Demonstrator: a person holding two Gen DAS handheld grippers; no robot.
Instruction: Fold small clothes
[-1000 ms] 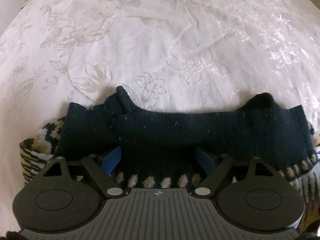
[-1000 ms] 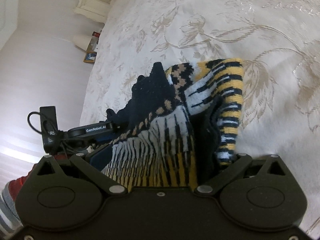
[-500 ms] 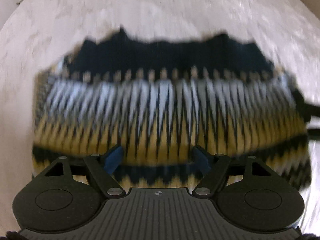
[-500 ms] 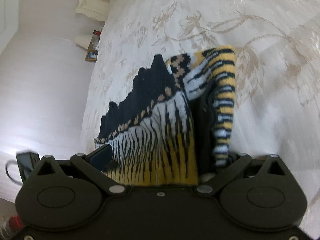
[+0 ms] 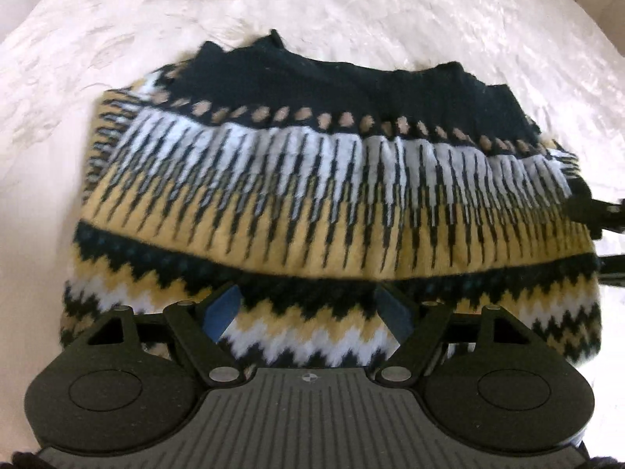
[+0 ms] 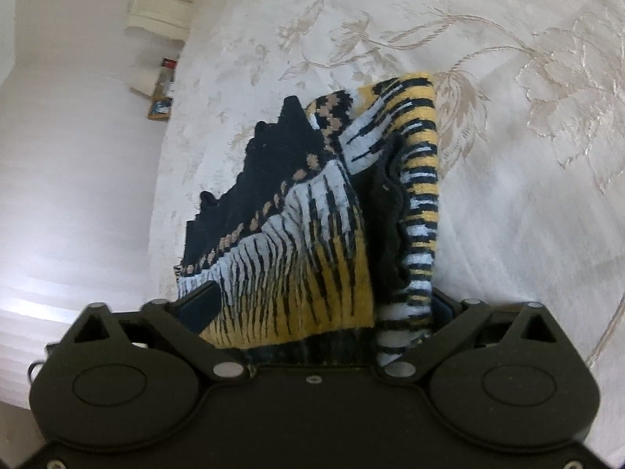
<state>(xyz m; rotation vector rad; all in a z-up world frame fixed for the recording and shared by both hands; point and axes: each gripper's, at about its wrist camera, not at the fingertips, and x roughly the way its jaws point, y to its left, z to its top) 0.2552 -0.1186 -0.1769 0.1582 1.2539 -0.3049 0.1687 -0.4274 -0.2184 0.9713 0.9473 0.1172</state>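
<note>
Bedspread: white/cream w/ shiny floral embroidery, fills most of both views; the flower stems show clearest in right wrist view.

Floor: pale, left of bed in right wrist view. White carved furniture at top left there, a small framed picture on the floor near it, next to some small items too blurred to name.

Sweater: small knit, lies on the bedspread, folded into a wide band. Navy strip w/ tan dots along far edge, then white spikes, mustard yellow band, then navy/yellow/white zigzags nearest the left wrist camera. In right wrist view the sweater is seen end-on: layers stacked, navy part at left, a striped yellow/white/black flap standing along the right side, dark inner layer between.

Left gripper: points steeply down at the zigzag hem. Jaws wide; blue pads sit either side of the hem edge, cloth between them. Can't tell if pads press the knit or just straddle it.

Right gripper: at the sweater's end, jaws wide but closing, thick stacked layers between them. Left finger lies against the white/black fabric; right finger mostly hidden by the striped flap. Firm pinch not clear. Its black tips also show at right edge of left wrist view, touching the sweater's end.
</note>
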